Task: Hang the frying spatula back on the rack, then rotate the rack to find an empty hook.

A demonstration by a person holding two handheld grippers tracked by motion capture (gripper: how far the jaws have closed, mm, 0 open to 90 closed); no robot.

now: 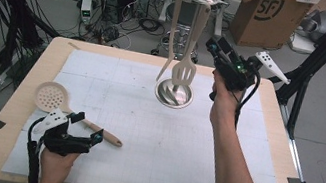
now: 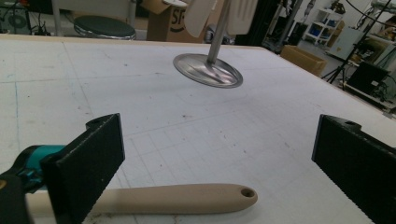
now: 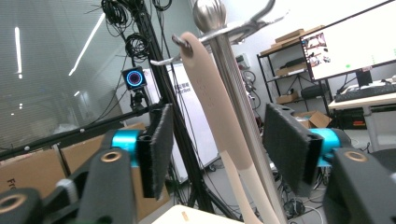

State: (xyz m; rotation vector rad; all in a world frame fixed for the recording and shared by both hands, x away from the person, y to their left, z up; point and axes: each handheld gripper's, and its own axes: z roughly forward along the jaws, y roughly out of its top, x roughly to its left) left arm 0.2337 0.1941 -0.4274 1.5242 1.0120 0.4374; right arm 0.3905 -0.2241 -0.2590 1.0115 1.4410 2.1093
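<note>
High view: rack [image 1: 174,93] holds slotted turner [image 1: 185,70] and fork [image 1: 171,47].

Left claw [image 1: 86,127] sat low at the near left, jaws spread wide, hand [image 1: 56,160] gripping it from behind. Right forearm stretched forward and up, right claw [image 1: 215,46] raised high, jaws parted and not pressing on anything.

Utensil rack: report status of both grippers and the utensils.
Right gripper open, fingers either side of slotted spatula, which hangs on rack. Left gripper open over skimmer handle on table. Nothing in the way.
</note>
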